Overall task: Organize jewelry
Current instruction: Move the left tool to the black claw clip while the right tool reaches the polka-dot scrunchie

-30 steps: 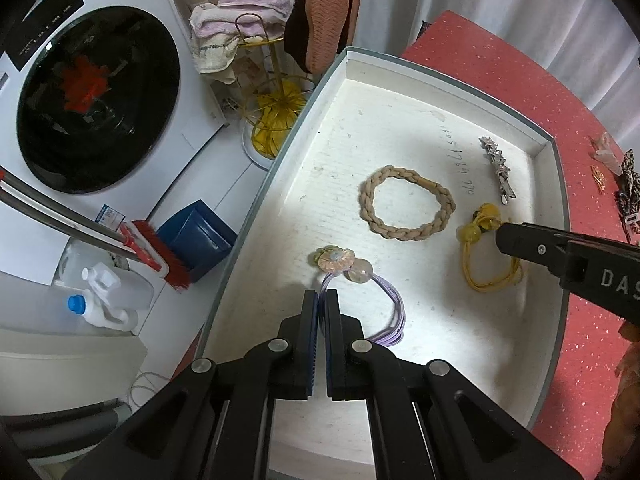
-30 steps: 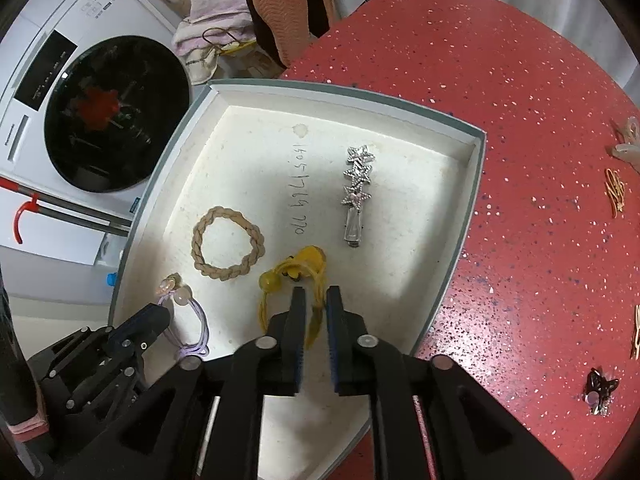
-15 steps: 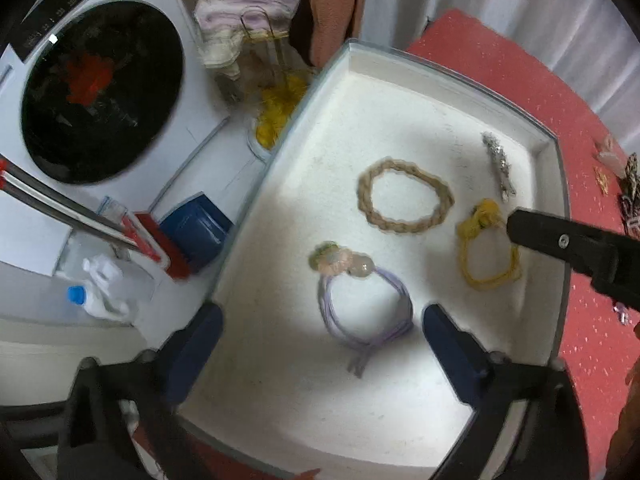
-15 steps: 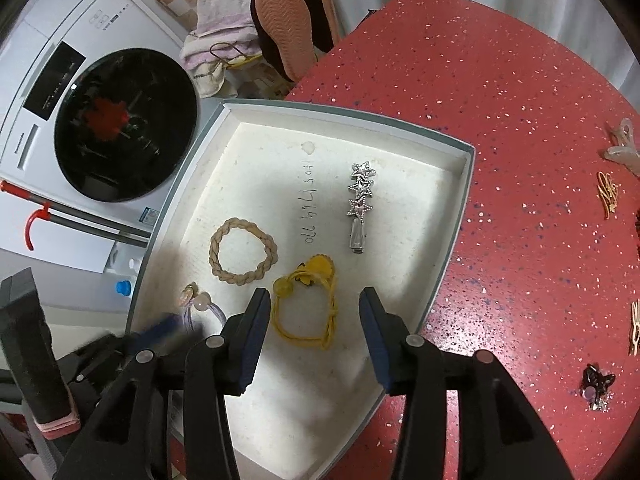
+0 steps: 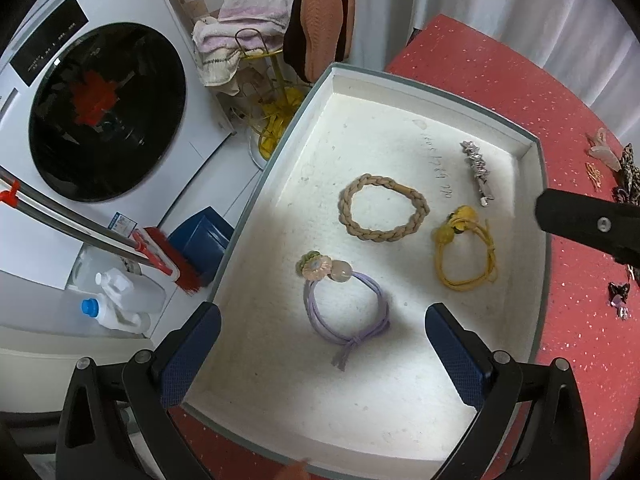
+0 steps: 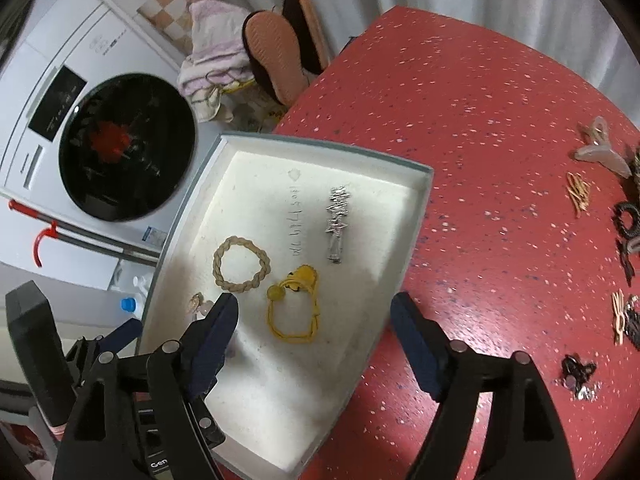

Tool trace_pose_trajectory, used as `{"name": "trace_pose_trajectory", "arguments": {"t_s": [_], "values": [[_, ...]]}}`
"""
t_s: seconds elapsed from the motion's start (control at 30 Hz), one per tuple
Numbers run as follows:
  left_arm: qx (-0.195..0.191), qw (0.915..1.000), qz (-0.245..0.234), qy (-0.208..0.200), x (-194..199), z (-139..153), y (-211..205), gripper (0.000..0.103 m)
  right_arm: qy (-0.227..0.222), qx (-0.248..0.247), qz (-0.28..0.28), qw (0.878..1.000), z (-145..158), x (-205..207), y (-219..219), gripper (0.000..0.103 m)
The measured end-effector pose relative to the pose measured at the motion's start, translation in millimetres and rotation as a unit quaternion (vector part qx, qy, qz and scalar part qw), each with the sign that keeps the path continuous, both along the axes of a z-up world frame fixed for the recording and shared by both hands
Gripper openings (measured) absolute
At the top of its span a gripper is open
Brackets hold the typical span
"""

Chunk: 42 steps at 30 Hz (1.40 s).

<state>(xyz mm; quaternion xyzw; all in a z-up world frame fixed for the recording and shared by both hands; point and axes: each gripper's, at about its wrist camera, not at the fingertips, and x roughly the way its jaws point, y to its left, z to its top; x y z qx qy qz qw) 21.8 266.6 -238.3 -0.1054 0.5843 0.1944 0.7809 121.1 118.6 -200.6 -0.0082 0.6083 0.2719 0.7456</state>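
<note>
A white tray with a grey rim (image 5: 538, 184) (image 6: 420, 204) sits on the red table. In it lie a purple hair tie with a flower (image 5: 344, 304), a braided tan band (image 5: 384, 208) (image 6: 240, 264), a yellow hair tie (image 5: 464, 252) (image 6: 294, 306) and a silver star clip (image 5: 476, 170) (image 6: 338, 220). My left gripper (image 5: 320, 356) is open and empty above the purple tie. My right gripper (image 6: 314, 340) is open and empty above the yellow tie.
More hair clips and ties (image 6: 580, 192) lie scattered on the red table (image 6: 480, 120) at the right. A washing machine (image 5: 100, 112), towels, slippers (image 5: 320, 28) and bottles stand beyond the table's left edge.
Both grippers were shut on ties a second ago; both have opened wide and drawn back, leaving the purple and yellow ties lying in the tray.
</note>
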Motion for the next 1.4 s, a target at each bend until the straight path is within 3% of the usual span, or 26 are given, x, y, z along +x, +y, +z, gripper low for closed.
{"name": "trace_pose_trajectory", "arguments": {"t_s": [0.03,0.37,0.73,1.0,1.4], "values": [[-0.002,1.0,-0.005,-0.002,0.8,1.5,-1.3,0.102,0.003,0.003,-0.006,1.0,1.3,-0.1,-5.2,0.086],[-0.011,0.9984,-0.055,-0.011,2.8,33.5,-56.1,0.102,0.015,0.012,-0.069,0.997,9.3,-5.6,-79.4,0.087],[-0.017,0.9918,-0.123,-0.031,28.2,64.3,-139.4,0.102,0.032,0.007,-0.162,0.986,10.5,-21.1,-196.9,0.088],[-0.034,0.9862,-0.161,-0.017,40.8,59.2,-197.7,0.102,0.048,-0.04,-0.216,0.974,-6.9,-39.9,-277.2,0.088],[-0.081,0.9794,-0.185,0.003,71.2,28.1,-257.5,0.102,0.042,-0.071,-0.239,0.968,-25.4,-33.8,-334.2,0.088]]}}
